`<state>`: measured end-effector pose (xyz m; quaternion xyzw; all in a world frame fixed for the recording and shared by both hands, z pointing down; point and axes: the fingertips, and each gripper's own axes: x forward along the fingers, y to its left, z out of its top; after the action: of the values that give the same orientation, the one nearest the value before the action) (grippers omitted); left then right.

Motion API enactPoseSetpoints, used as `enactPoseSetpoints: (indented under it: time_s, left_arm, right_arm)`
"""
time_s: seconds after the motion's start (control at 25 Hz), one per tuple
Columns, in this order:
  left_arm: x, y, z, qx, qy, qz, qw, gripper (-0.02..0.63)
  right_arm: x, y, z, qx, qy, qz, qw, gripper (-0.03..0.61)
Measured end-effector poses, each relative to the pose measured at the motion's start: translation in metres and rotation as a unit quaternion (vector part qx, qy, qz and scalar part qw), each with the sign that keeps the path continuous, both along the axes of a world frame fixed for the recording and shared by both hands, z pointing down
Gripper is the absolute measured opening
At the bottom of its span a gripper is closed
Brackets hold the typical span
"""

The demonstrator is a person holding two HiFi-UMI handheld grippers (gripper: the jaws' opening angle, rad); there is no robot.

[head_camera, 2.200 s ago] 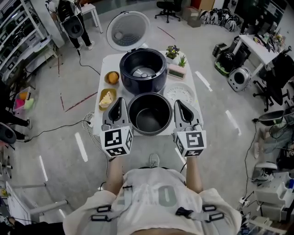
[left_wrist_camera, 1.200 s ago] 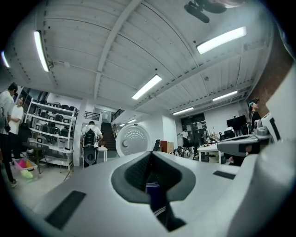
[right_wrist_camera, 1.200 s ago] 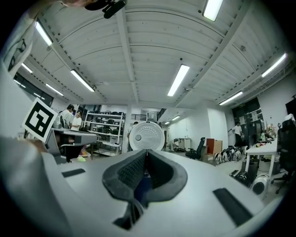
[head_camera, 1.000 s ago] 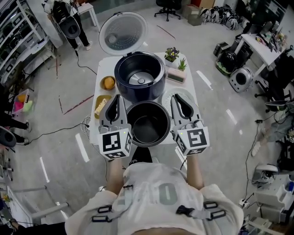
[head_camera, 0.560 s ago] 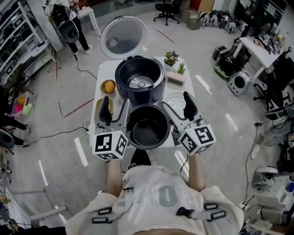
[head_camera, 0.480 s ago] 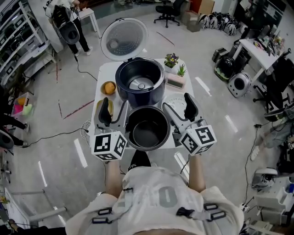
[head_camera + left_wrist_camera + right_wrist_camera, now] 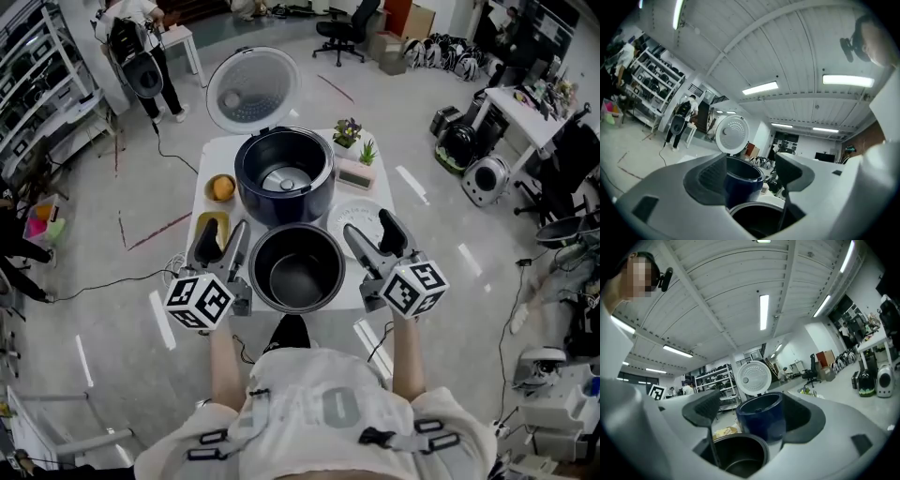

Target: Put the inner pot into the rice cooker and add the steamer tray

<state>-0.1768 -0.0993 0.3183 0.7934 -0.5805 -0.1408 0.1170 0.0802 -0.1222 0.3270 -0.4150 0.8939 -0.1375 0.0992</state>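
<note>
The dark inner pot (image 7: 295, 267) stands on the white table (image 7: 370, 286) at its near edge, in front of the dark blue rice cooker (image 7: 284, 178), whose white lid (image 7: 251, 89) is up. The white steamer tray (image 7: 364, 214) lies to the pot's right. My left gripper (image 7: 223, 231) is beside the pot's left rim and my right gripper (image 7: 369, 225) beside its right rim. Both are open, with jaws wide and not pressing on the pot. In the left gripper view the pot (image 7: 757, 218) shows low between the jaws, with the cooker (image 7: 740, 180) behind. The right gripper view shows the same pot (image 7: 738, 455) and cooker (image 7: 761, 420).
At the table's left, beside the left gripper, are a yellow dish (image 7: 210, 225) and a small bowl (image 7: 221, 188) with something orange. Two small plants (image 7: 348, 131) and a pink box (image 7: 356, 172) stand at the back right. A person (image 7: 131, 37) stands far off on the floor.
Both grippers were shut at the pot's sides; their jaws have opened wide, and each has rolled outward and dropped a little. The pot stays in front of the cooker.
</note>
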Motion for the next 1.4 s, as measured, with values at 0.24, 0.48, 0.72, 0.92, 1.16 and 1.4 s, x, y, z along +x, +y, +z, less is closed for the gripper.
enactPoseSetpoints:
  time_s: [0.24, 0.48, 0.72, 0.92, 1.16, 1.4]
  left_arm:
    - [-0.002, 0.008, 0.051, -0.046, 0.104, 0.056, 0.9919, 0.308]
    - [0.009, 0.01, 0.106, -0.106, 0.249, 0.122, 0.955, 0.307]
    - [-0.01, 0.02, 0.128, -0.118, 0.299, 0.103, 0.9412, 0.307]
    - [-0.002, 0.025, 0.155, -0.157, 0.301, 0.11, 0.9344, 0.307]
    - [0.016, 0.033, 0.173, -0.184, 0.295, 0.135, 0.9279, 0.305]
    - [0.025, 0.03, 0.179, -0.196, 0.281, 0.145, 0.9285, 0.304]
  right_arm:
    - [0.003, 0.003, 0.036, -0.058, -0.04, -0.027, 0.997, 0.408]
    - [0.004, 0.002, 0.087, -0.135, -0.1, -0.041, 0.985, 0.408]
    - [-0.008, 0.011, 0.133, -0.205, -0.133, -0.078, 0.967, 0.408]
    - [-0.023, 0.017, 0.147, -0.23, -0.147, -0.098, 0.957, 0.408]
    - [-0.033, 0.03, 0.161, -0.253, -0.157, -0.107, 0.949, 0.408]
    - [-0.04, 0.031, 0.167, -0.252, -0.145, -0.112, 0.95, 0.408]
